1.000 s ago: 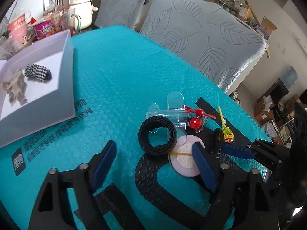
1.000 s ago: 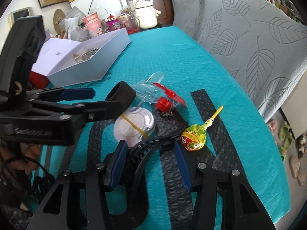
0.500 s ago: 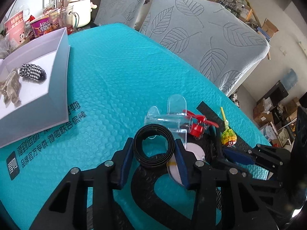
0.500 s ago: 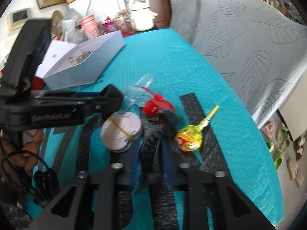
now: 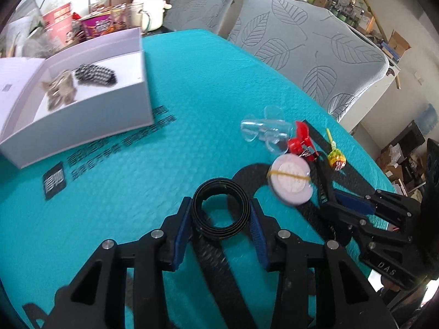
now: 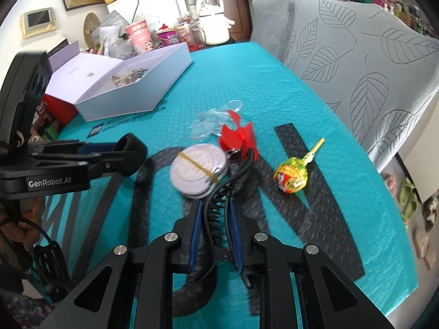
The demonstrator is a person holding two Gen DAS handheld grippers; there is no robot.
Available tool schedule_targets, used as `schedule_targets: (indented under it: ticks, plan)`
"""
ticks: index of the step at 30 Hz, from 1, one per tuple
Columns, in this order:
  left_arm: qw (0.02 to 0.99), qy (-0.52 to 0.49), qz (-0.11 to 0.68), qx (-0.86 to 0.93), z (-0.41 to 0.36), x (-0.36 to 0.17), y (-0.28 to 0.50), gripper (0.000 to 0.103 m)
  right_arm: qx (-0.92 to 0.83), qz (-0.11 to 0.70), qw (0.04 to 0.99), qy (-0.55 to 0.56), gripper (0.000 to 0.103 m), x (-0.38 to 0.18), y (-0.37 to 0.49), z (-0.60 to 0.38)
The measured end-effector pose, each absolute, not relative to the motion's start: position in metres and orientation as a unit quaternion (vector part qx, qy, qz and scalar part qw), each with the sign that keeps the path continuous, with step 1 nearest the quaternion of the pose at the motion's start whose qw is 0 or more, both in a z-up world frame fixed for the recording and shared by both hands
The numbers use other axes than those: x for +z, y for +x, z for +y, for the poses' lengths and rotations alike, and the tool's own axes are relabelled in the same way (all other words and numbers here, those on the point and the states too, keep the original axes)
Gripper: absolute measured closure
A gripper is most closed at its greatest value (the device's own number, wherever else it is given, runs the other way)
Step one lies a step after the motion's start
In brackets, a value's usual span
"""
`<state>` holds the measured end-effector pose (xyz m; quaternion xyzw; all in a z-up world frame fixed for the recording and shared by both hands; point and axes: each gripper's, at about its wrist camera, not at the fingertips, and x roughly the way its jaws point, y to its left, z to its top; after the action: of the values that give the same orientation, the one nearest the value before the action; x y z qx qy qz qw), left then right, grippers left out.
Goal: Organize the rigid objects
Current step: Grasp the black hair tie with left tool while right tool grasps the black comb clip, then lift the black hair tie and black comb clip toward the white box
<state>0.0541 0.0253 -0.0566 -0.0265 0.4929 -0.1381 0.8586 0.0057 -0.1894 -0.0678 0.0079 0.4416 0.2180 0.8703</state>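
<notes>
Two grippers work over a teal tabletop [image 5: 219, 87]: the left gripper [image 5: 221, 213] and the right gripper [image 6: 215, 219]. Between the left one's pads sits one coiled black band [image 5: 221, 210]; in the right one's, one black hair claw [image 6: 219, 205]. Ahead of them lie one round lilac tin [image 6: 198, 170], one lollipop [image 6: 292, 176], one clear toy with one red propeller [image 6: 237, 137]. Further ahead stands one open white box [image 5: 82, 109] holding two small items, beyond it one white kettle [image 6: 214, 26]. Two leaf-patterned chairs [image 5: 307, 46] stand alongside.

"GenRobot.AI" on left gripper [image 6: 131, 152], "DAS" on right gripper [image 5: 333, 201]
</notes>
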Motion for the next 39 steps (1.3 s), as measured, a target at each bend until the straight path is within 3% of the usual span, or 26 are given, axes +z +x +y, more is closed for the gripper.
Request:
schedule_targets:
  ticks: [21,30,33,34,36,39]
  plan:
    - [0.868,-0.023,0.493,-0.052,0.08,-0.068,0.003,0.063,0.279,0.438,0.854,-0.023,0.082,-0.071,-0.02,-0.13]
    - [0.874,-0.001,0.484,-0.051,0.077,-0.073,0.005,0.063,0.274,0.441,0.854,-0.032,0.07,-0.073,-0.028,-0.129]
    - [0.876,-0.001,0.48,-0.052,0.077,-0.074,0.004,0.063,0.266,0.437,0.858,-0.044,0.071,-0.074,-0.029,-0.125]
    - [0.876,-0.003,0.479,-0.052,0.077,-0.074,0.004,0.063,0.257,0.436,0.861,-0.052,0.079,-0.074,-0.03,-0.124]
    - [0.876,-0.006,0.479,-0.052,0.078,-0.073,0.004,0.063,0.253,0.432,0.863,-0.065,0.082,-0.074,-0.031,-0.122]
    - [0.875,-0.015,0.48,-0.055,0.081,-0.073,0.002,0.063,0.251,0.434,0.863,-0.066,0.083,-0.073,-0.03,-0.122]
